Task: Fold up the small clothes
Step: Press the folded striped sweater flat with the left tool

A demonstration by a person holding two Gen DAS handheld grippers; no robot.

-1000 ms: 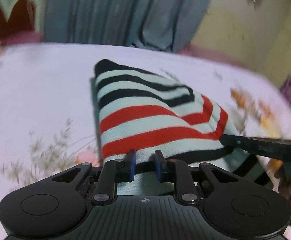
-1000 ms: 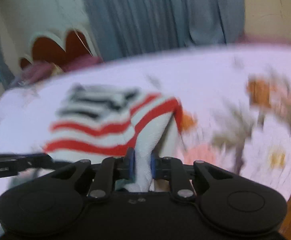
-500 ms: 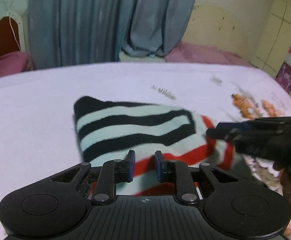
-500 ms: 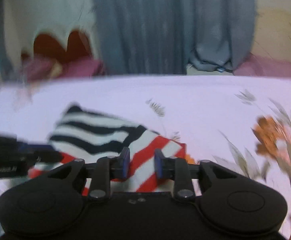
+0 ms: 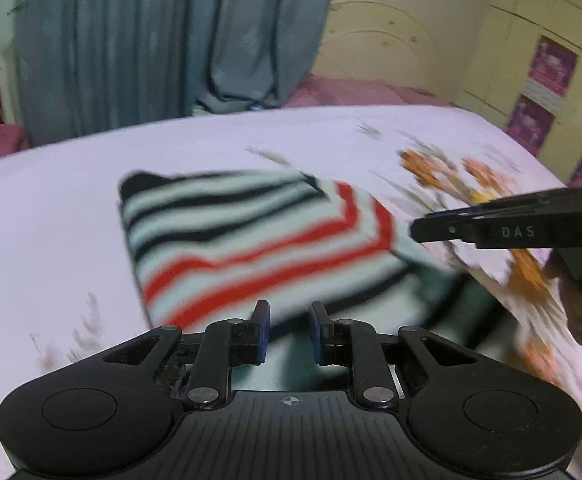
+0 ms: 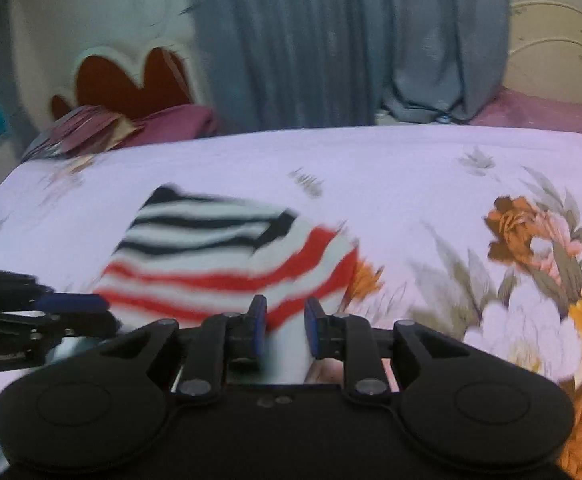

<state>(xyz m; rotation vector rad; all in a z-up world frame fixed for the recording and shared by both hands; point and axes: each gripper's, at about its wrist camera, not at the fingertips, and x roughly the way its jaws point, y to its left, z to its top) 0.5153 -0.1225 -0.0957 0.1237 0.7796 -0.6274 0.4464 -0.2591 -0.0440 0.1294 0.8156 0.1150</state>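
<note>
A small garment with white, black and red stripes [image 5: 251,240] lies folded on the bed; it also shows in the right wrist view [image 6: 227,252]. My left gripper [image 5: 289,332] is open just behind its near edge, with cloth showing in the gap between the fingers. My right gripper [image 6: 285,328] is open behind the garment's near right corner, with pale cloth between its fingers. The right gripper [image 5: 419,232] also shows from the side in the left wrist view, at the garment's right corner. The left gripper [image 6: 103,312] shows at the left in the right wrist view.
The bed has a pale lilac sheet [image 6: 411,168] with orange flowers [image 6: 531,232] on the right. Grey curtains [image 5: 163,40] hang behind it. A headboard and pink pillows [image 6: 131,120] lie at the back left. A cream wardrobe [image 5: 511,60] stands at the right.
Both grippers have let go of the garment and pulled back toward the near side. The garment has dropped flat onto the bed in its folded shape.
</note>
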